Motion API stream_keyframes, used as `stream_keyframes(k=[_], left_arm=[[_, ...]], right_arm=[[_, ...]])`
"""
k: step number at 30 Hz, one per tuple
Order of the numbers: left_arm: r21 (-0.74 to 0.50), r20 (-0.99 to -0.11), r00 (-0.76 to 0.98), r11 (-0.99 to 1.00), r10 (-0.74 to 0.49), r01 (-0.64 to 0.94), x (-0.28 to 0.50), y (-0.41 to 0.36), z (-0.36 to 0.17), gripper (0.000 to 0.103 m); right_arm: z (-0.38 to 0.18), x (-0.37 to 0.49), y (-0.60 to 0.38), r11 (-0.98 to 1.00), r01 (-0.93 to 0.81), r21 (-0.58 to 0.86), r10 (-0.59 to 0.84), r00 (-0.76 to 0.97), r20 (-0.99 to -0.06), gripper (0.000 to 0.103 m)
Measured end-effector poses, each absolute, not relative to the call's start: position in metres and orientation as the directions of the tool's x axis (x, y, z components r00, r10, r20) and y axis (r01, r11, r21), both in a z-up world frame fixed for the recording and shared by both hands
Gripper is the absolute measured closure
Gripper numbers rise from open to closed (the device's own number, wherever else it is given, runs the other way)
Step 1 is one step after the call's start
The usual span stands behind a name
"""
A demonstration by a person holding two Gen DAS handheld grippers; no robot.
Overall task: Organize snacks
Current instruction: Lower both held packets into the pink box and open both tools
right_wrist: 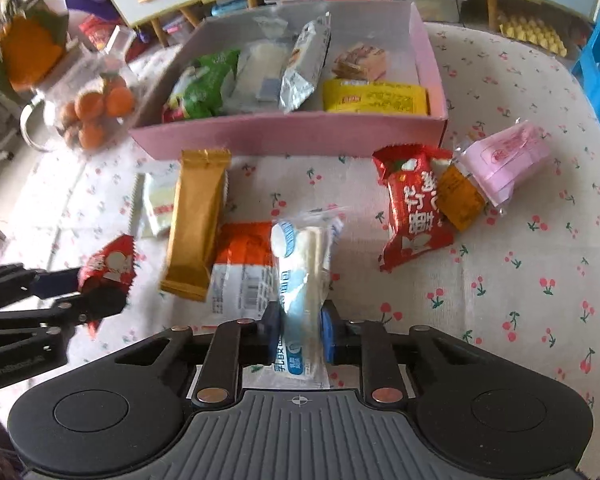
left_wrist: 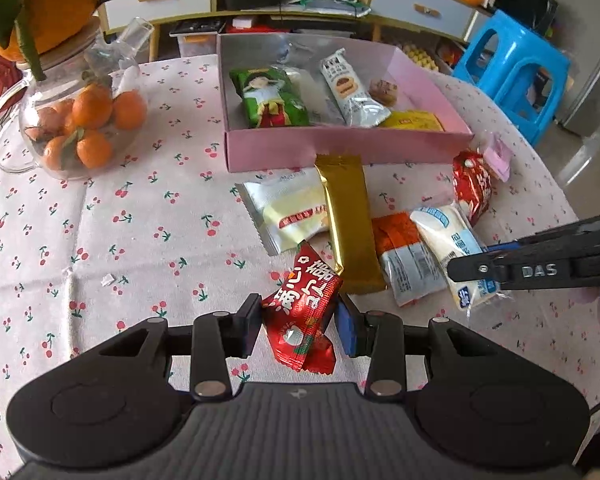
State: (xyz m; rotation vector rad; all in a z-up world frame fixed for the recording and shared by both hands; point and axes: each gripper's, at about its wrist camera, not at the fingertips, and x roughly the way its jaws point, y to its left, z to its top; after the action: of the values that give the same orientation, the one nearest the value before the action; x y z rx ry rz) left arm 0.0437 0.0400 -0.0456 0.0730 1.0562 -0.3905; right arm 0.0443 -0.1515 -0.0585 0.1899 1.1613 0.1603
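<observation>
I read left gripper (left_wrist: 298, 330): clamped on red snack packet (left_wrist: 300, 320) | right gripper (right_wrist: 300, 330): clamped on white-blue snack packet (right_wrist: 300, 272) | pink box (left_wrist: 340, 148): beyond both.

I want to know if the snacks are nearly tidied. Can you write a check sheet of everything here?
Surface: cherry-print tablecloth, covered table.
Job's things: open pink cardboard box holds several snacks; gold foil bar, second red packet, pink packet and others lie outside.
Clutter: glass jug of oranges.
Grippers: left hand-held gripper clamps a red snack packet; right hand-held gripper clamps a white-and-blue snack packet.
Cables: nothing seen on table.
Surroundings: blue plastic stool, drawer unit.
</observation>
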Motion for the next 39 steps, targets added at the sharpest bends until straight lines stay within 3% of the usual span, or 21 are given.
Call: stream_keyframes(k=[8, 16, 39], left_arm=[[-0.132, -0.815, 0.502, 0.937, -0.288, 0.323, 0.06, 0.032, -0.019, 0.067], [-0.137, -0.793, 0.528, 0.933, -0.304, 0.332, 0.099, 0.003, -0.001, 0.067], [-0.021, -0.798, 0.564, 0.945, -0.212, 0.326, 0.178, -0.057, -0.028, 0.065]], right_arm=[[-0.019, 0.053, -0.171, 0.934, 0.013, 0.357, 0.307, 0.478, -0.823, 0.083], [0.004, 0.089, -0.195, 0.905, 0.099, 0.413, 0.287, 0.573, -0.767, 0.083], [-0.04, 0.172, -0.236, 0.905, 0.19, 0.38, 0.188, 0.621, -0.761, 0.082]])
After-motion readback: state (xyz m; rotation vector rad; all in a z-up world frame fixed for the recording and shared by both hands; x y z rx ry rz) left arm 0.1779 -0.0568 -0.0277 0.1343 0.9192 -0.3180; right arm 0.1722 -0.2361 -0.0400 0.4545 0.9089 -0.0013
